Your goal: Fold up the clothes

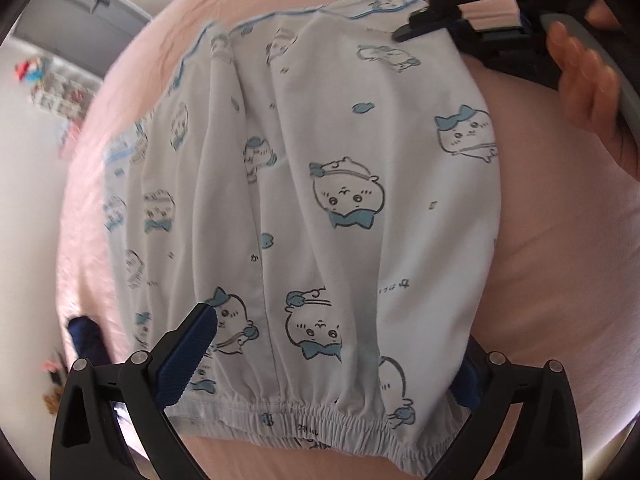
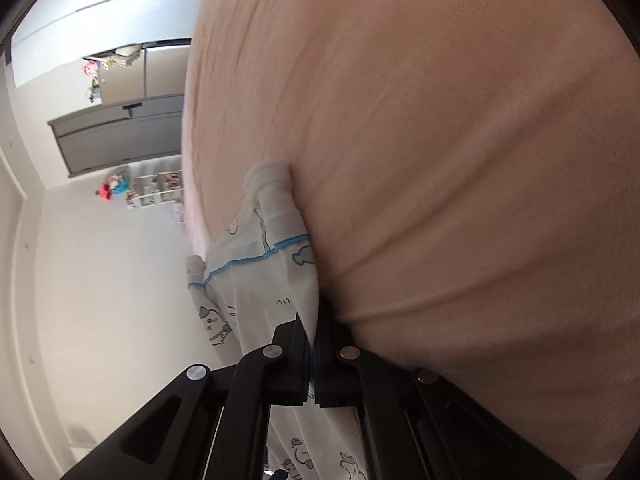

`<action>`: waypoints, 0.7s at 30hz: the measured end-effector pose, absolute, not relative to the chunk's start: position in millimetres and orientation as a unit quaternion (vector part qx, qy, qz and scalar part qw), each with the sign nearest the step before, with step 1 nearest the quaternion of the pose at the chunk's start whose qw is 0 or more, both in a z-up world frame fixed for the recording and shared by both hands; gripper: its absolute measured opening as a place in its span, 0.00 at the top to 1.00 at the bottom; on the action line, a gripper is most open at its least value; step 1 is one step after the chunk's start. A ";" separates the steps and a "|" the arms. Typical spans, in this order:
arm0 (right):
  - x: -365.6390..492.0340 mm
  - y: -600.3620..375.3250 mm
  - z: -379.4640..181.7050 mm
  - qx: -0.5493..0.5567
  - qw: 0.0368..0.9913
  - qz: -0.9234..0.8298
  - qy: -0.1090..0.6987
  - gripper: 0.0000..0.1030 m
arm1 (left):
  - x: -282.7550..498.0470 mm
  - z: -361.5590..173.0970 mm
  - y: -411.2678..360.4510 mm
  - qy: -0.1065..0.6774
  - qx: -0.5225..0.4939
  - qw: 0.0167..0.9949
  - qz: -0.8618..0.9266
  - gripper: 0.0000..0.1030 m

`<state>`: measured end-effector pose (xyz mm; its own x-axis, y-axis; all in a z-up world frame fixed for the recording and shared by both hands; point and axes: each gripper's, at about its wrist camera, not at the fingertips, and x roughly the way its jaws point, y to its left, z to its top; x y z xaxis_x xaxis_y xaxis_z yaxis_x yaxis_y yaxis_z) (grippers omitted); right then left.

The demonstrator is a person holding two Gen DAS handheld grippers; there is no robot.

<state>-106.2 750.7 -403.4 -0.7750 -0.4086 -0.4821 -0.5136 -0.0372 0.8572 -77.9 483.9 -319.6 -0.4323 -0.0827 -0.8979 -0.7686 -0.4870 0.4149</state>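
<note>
White pyjama shorts (image 1: 340, 184) printed with blue cartoon animals lie flat on a pink bed sheet (image 1: 560, 280), elastic waistband nearest me. My left gripper (image 1: 332, 344) is open, its two fingers spread either side of the waistband; the left finger (image 1: 192, 352) lies over the cloth and the right finger is partly hidden under it. My right gripper (image 1: 416, 26) shows at the far hem, top right, held by a hand. In the right wrist view it (image 2: 312, 344) is shut on the edge of the shorts (image 2: 256, 280), pressed against the sheet (image 2: 460, 160).
The bed's left edge runs past a white wall and floor. A grey cabinet (image 2: 120, 136) and a shelf with colourful toys (image 2: 152, 188) stand beyond the bed. A dark blue item (image 1: 86, 344) lies at the bed's left edge.
</note>
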 end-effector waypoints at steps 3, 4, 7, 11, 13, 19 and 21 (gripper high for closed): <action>-107.1 749.1 -403.1 -0.334 0.040 0.641 0.690 1.00 | -70.2 -319.6 487.3 0.469 -0.457 0.233 0.719 0.00; -107.5 748.7 -402.9 -0.333 0.040 0.642 0.689 1.00 | -69.0 -319.9 488.4 0.473 -0.454 0.231 0.719 0.00; -108.8 747.1 -402.9 -0.331 0.037 0.647 0.686 1.00 | -69.2 -322.7 489.8 0.477 -0.451 0.231 0.718 0.00; -108.7 745.7 -402.9 -0.333 0.037 0.649 0.683 1.00 | -80.4 -322.6 468.6 0.453 -0.457 0.250 0.723 0.00; -106.9 745.0 -403.3 -0.333 0.036 0.649 0.683 1.00 | -82.6 -322.4 463.7 0.441 -0.458 0.259 0.727 0.01; -109.1 742.0 -400.3 -0.332 0.040 0.658 0.675 1.00 | -56.9 -321.5 463.6 0.459 -0.428 0.299 0.719 0.50; -110.3 741.0 -399.3 -0.331 0.041 0.662 0.671 1.00 | -45.3 -324.3 464.7 0.470 -0.416 0.312 0.714 0.74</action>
<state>-110.3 741.0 -399.3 -0.7774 -0.3899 -0.4936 -0.4991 -0.0952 0.8613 -45.3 464.7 -324.3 -0.4601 0.0547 -0.8862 -0.8354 -0.3646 0.4112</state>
